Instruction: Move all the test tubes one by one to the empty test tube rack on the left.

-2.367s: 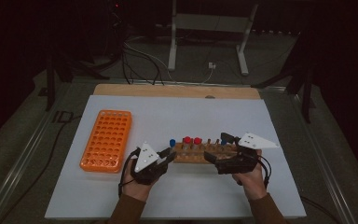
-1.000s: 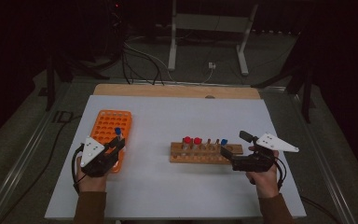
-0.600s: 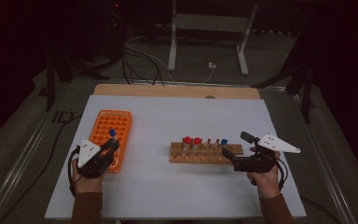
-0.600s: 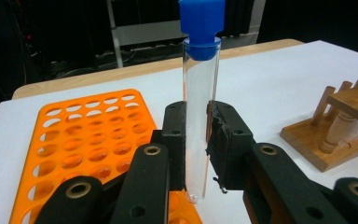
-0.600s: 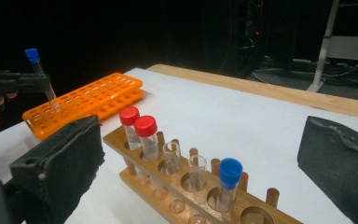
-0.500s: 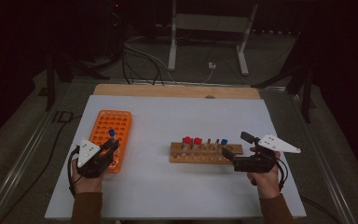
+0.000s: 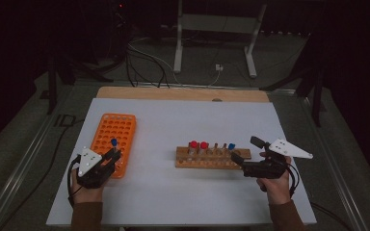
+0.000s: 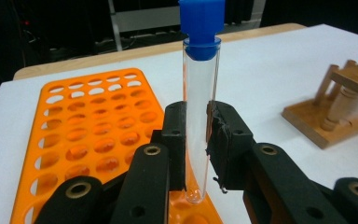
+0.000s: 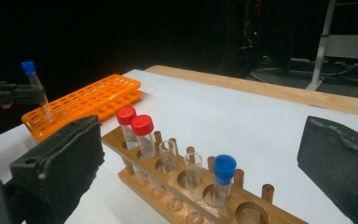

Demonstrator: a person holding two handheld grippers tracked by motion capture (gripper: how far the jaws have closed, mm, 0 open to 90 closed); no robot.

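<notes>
Two racks sit well apart on the white table point(image 7: 183, 192), with bare surface between them. The left gripper point(image 8: 196, 140) is clenched on a blue-capped tube point(image 8: 199, 98), upright just over the orange rack point(image 8: 98, 135) — its holes look unfilled. The right gripper point(image 9: 200, 163) stands released beside the wooden rack point(image 9: 205, 200), which holds two red-capped tubes point(image 9: 135, 128), two uncapped tubes and one blue-capped.

Six test tubes are showing: two red-capped point(image 9: 133, 122), two blue-capped point(image 9: 223, 179), and two uncapped point(image 9: 168, 154). Two racks are sitting on the table, one orange point(image 7: 115, 134) and one wooden point(image 7: 212, 161).
</notes>
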